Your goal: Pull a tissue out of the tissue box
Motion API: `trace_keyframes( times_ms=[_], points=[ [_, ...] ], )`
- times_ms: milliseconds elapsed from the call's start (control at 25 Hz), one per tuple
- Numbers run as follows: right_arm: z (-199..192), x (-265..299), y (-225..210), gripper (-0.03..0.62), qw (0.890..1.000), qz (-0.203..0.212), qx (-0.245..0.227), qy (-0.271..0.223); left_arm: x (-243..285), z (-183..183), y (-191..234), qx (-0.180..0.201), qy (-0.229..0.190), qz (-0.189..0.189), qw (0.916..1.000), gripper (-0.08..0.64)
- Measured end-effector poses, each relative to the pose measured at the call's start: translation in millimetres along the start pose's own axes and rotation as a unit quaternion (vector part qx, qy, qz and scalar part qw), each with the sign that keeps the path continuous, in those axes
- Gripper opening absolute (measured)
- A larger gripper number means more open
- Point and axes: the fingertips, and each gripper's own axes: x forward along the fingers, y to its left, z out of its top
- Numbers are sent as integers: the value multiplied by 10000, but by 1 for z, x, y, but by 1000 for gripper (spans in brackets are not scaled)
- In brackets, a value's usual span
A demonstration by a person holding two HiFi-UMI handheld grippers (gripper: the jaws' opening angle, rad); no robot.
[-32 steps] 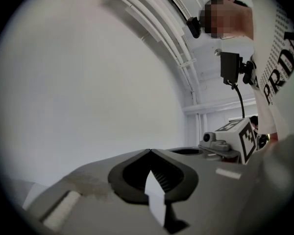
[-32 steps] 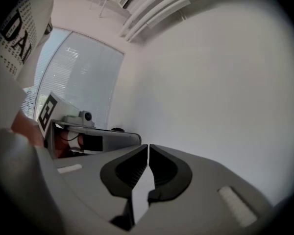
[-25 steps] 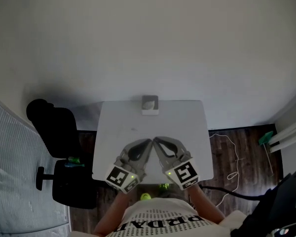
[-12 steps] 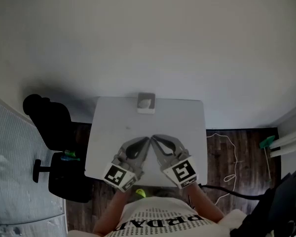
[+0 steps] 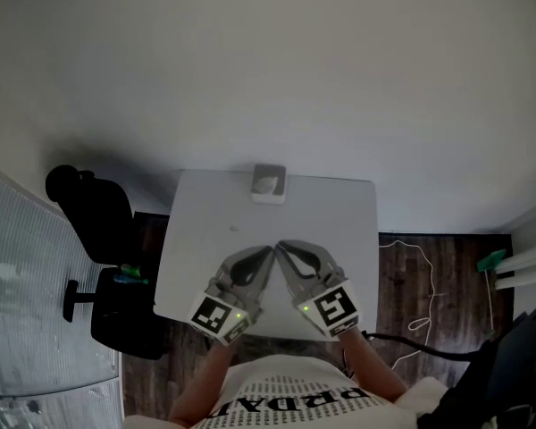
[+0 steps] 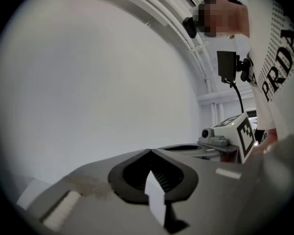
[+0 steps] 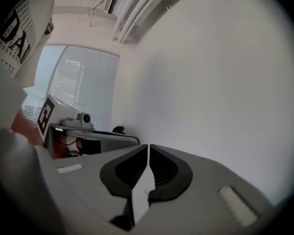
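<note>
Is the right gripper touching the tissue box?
No, the tissue box sits at the table's far edge, while the right gripper hangs over the near half, apart from it.

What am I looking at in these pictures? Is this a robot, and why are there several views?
It is not a robot. A person holds a pincer tool in each hand: the left gripper and the right gripper. The cubes with square patterns are part of these tools.

The head view comes from a camera on the person's head, looking steeply down. The left gripper view and the right gripper view come from a camera riding on each tool, looking along its two jaws.

On the white table a tissue box stands at the far edge. A black chair stands beside the table.

Both grippers are shut and hold nothing. Their tips are close together over the near part of the table, well short of the box.
</note>
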Motion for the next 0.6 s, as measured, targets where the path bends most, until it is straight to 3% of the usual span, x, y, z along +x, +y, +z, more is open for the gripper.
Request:
trace_keyframes(
  times_ms=[280, 600],
  points=[
    [-2, 23, -5, 8, 9998, 61, -133, 116, 4, -1, 24, -80, -33, 46, 10000, -8],
    [-2, 53, -28, 8, 9996, -179, -19, 216, 24, 5, 54, -115, -36, -187, 9998, -8]
  ],
)
